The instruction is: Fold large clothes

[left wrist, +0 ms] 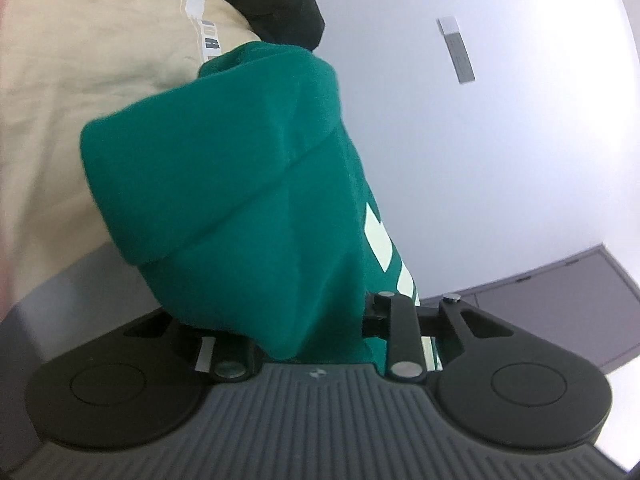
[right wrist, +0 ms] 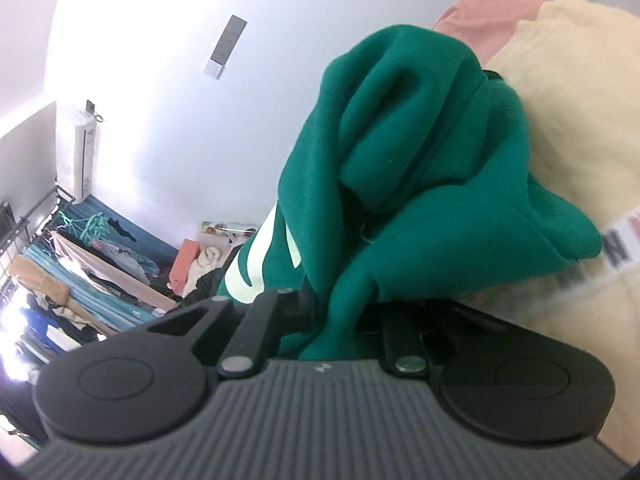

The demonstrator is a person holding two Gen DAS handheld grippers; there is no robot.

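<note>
Your left gripper (left wrist: pixel 320 332) pinches the green garment (left wrist: pixel 248 184), bunched and lifted before a white wall (left wrist: pixel 500 160). Your right gripper (right wrist: pixel 340 332) is clamped on the same cloth, against your cream sweater (right wrist: pixel 560 120). A clothes rack (right wrist: pixel 80 264) and an air conditioner (right wrist: pixel 80 152) stand beyond.

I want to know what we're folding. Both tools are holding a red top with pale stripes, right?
Not quite: the top is green, not red. Both wrist views show it. The rest holds: the left tool and the right tool each have its cloth bunched between their fingers, and it has pale stripes.
</note>
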